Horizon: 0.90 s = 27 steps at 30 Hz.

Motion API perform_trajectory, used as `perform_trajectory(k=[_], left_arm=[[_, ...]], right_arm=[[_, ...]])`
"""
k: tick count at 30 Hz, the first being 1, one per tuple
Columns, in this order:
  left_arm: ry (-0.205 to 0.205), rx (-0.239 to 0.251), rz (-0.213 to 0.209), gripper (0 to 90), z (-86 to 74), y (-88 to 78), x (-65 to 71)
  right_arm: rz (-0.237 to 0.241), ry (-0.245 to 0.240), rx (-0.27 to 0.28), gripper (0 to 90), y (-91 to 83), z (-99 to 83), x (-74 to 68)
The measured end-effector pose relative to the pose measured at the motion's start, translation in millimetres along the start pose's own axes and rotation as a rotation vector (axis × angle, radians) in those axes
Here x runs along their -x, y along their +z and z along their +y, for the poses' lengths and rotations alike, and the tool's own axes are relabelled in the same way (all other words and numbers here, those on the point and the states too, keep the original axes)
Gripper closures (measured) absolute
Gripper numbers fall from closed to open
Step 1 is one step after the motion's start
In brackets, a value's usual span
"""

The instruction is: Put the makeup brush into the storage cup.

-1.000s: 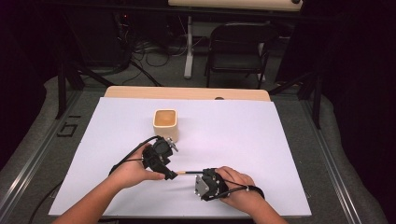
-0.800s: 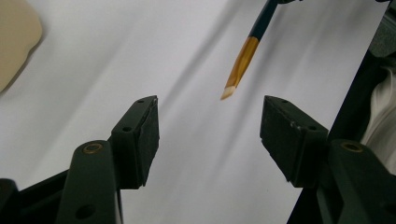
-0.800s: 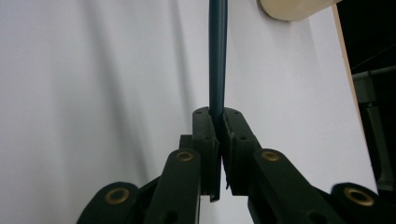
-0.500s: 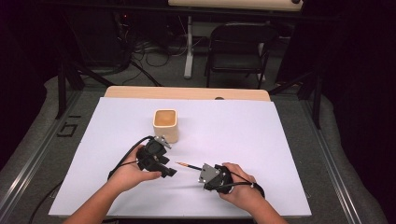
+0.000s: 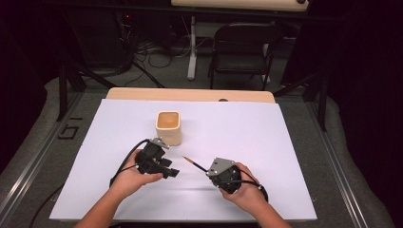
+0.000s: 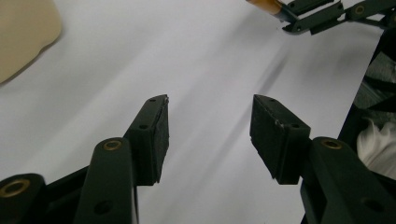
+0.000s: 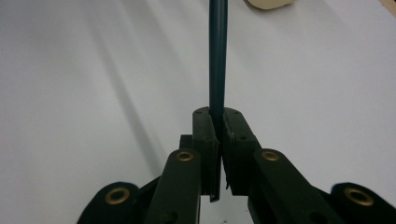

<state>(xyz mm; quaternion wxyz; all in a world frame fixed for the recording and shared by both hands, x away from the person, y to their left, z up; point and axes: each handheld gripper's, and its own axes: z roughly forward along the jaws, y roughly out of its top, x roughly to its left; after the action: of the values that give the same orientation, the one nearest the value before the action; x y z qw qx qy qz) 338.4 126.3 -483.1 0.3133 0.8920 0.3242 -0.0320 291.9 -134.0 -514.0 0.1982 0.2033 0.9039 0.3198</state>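
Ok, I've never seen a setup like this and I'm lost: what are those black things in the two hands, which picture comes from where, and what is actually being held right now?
There is no robot arm here. A person sits at a table covered with a white sheet and holds a hand-operated two-jaw gripper in each hand.

The wide picture is from a fixed camera above, looking forward and down; the forearms enter from the bottom. The other two pictures come from small cameras riding on each gripper, looking along its black jaws.

The left gripper has its jaws spread apart with nothing between them. The right gripper is closed on a dark pencil, which sticks out ahead of it; from above, the pencil's tip points toward the left gripper.

A cream-coloured square cup stands on the sheet beyond the hands.
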Motion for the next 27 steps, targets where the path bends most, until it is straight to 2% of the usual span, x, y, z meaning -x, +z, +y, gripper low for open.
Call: perform_trajectory(k=[1, 6, 9, 13, 18, 19, 22, 27], left_arm=[[-0.011, 0.008, -0.001, 47.8, -0.5, 1.4, 0.4], [-0.013, 0.018, 0.001, 48.1, -1.7, 3.7, 0.9], [-0.019, 0.022, 0.0, 48.5, -2.8, 5.5, 1.2], [-0.027, 0.031, -0.008, 48.5, -4.8, 6.8, 0.2], [-0.041, 0.054, -0.013, 49.6, -7.8, 7.1, -0.5], [-0.041, 0.054, -0.013, 50.1, -7.8, 7.1, -0.5], [-0.053, 0.065, -0.028, 53.4, -10.7, 9.5, -0.7], [-0.053, 0.058, -0.021, 53.6, -12.7, 11.9, -1.2]], right_arm=[[0.012, 0.024, 0.006, 85.0, 0.3, -0.2, 1.1], [0.052, 0.133, 0.033, 85.1, -0.6, -0.8, 4.2], [0.071, 0.169, 0.046, 85.0, -0.8, -2.0, 6.0], [0.079, 0.195, 0.062, 85.0, -1.0, -3.7, 7.0], [0.117, 0.259, 0.095, 85.1, -0.8, -7.4, 10.1], [0.117, 0.259, 0.095, 85.1, -0.8, -7.4, 10.1], [0.149, 0.303, 0.119, 85.1, 0.5, -10.5, 11.3], [0.194, 0.383, 0.162, 85.1, 1.8, -13.7, 13.2]])
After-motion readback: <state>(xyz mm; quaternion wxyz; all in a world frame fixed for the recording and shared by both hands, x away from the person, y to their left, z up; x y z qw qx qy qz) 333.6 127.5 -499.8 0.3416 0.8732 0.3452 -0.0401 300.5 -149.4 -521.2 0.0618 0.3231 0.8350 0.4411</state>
